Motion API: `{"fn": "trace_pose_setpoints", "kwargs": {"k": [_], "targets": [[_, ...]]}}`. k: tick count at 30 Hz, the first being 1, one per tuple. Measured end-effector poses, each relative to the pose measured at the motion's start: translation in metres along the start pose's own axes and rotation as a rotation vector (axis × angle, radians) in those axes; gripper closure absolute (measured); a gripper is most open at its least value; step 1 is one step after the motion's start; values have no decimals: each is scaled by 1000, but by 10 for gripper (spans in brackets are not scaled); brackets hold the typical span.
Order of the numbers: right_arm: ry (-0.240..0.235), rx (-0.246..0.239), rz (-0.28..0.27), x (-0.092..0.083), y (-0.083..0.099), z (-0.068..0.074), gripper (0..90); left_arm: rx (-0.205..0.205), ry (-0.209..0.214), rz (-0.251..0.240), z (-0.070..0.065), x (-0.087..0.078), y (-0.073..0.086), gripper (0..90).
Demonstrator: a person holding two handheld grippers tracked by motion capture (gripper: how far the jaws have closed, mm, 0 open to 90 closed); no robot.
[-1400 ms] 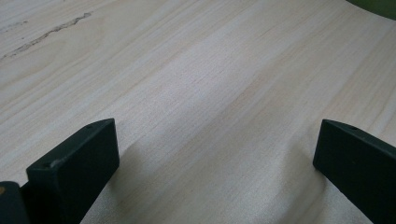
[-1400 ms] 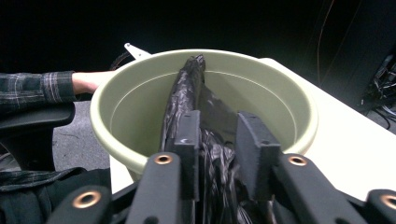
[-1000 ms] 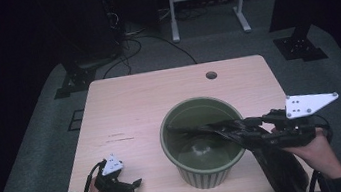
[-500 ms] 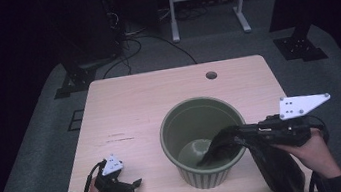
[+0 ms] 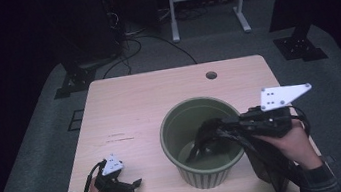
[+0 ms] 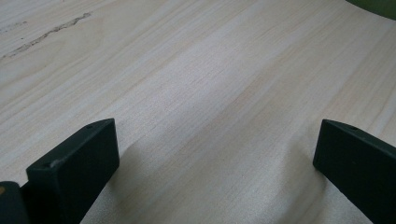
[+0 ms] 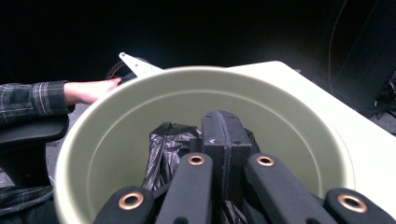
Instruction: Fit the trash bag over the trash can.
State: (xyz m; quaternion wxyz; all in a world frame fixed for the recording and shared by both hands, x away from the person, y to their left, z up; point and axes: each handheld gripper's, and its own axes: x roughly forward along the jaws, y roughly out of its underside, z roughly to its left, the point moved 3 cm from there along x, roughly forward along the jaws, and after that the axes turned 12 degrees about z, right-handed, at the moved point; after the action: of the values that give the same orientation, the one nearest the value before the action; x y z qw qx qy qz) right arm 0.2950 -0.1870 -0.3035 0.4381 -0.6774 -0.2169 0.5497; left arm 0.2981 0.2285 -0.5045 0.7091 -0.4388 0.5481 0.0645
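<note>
A round green bin (image 5: 205, 178) stands on the wooden table (image 5: 148, 94), right of its middle. My right gripper (image 5: 210, 132) reaches over the bin's right rim, shut on a crumpled black plastic bag (image 5: 202, 147) that hangs inside the bin. In the right gripper view the closed jaws pinch the black bag (image 7: 161, 149) above the pale inner wall of the bin (image 7: 135, 116). My left gripper (image 5: 136, 183) lies on the table near the front left corner. Its jaws stand wide apart over bare wood, so the left gripper (image 6: 215, 154) is open and holds nothing.
A small round hole (image 5: 211, 75) sits near the table's far edge. Dark carpet, cables and metal stand legs (image 5: 206, 7) lie beyond the table. Across the bin, a plaid sleeve (image 7: 32, 100) and the left gripper's grey plate (image 7: 138, 65) appear.
The right gripper's jaws went from spread inside the bin to closed on the black bag, and the hand drew back and up a little with it. The left hand stayed still.
</note>
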Motion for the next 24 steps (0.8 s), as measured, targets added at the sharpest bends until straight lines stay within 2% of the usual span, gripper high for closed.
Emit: {"fn": "trace_pose_setpoints", "kwargs": {"k": [3, 4, 5, 8, 9, 12, 13, 15, 17, 19, 22, 23, 24], "targets": [[-1, -21, 21, 14, -15, 2, 900, 1, 1, -2, 0, 0, 0, 0], [-1, -21, 21, 14, -15, 2, 900, 1, 1, -2, 0, 0, 0, 0], [6, -35, 41, 23, -24, 3, 900, 2, 1, -1, 0, 0, 0, 0], [15, -44, 68, 30, -30, 4, 871, 3, 2, -1, 0, 0, 0, 0], [16, -46, 72, 33, -32, 5, 772, 4, 2, -1, 0, 0, 0, 0], [26, -36, 55, 29, -33, 5, 723, 4, 3, -1, 0, 0, 0, 0], [38, -29, 41, 21, -31, 4, 681, 4, 3, -1, 0, 0, 0, 0], [42, -22, 33, 16, -29, 4, 681, 4, 3, -1, 0, 0, 0, 0], [56, -8, 12, 1, -21, 3, 671, 4, 3, -1, 0, 0, 0, 0], [57, -4, 9, -4, -17, 2, 668, 4, 3, -2, 0, 0, 0, 0], [68, 17, -1, -17, -4, 2, 660, 3, 2, -2, 0, 0, 0, 0], [80, 34, -12, -24, 7, 1, 659, 3, 2, -2, 0, 0, 0, 0], [80, 34, -12, -24, 7, 1, 659, 3, 2, -1, 0, 0, 0, 0]]}}
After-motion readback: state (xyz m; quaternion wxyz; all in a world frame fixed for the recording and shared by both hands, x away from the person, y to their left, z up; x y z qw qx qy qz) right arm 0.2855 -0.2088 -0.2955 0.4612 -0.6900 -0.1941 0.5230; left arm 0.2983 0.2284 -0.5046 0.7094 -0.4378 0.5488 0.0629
